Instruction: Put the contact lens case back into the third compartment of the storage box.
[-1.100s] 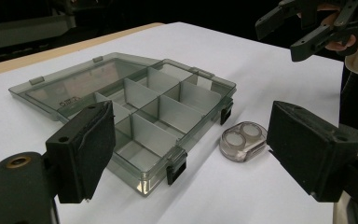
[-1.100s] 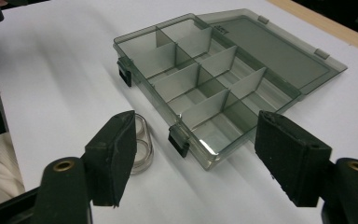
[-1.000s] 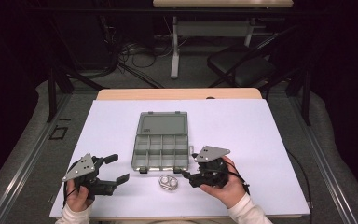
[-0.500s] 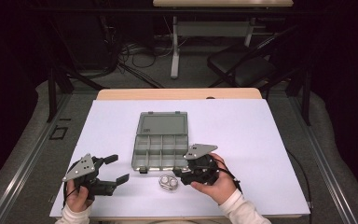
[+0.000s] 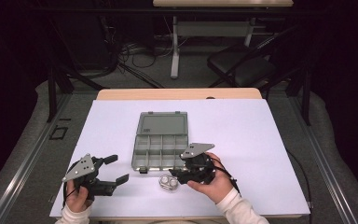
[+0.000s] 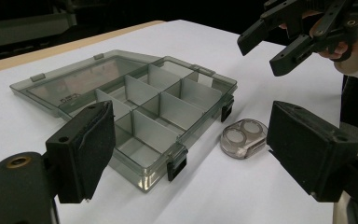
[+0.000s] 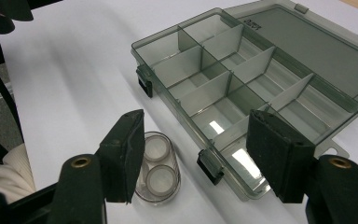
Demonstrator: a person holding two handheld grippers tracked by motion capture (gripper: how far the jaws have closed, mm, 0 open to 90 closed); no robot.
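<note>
The compartment box (image 5: pixel 161 146) is smoky grey-green and see-through, with small black latches on its front edge; its open lid (image 5: pixel 162 123) has the same tint, slightly darker; the little case (image 5: pixel 168 182) is clear with two pale whitish discs inside; the sheet (image 5: pixel 261 140) covering the table is plain white, unpatterned; the table edge (image 5: pixel 177 94) behind it is light wood-tan; both the left gripper (image 5: pixel 116 169) and the right gripper (image 5: pixel 176 176) are matt black, each topped by a grey plate; the sleeve (image 5: pixel 235 207) is white and ribbed.
</note>
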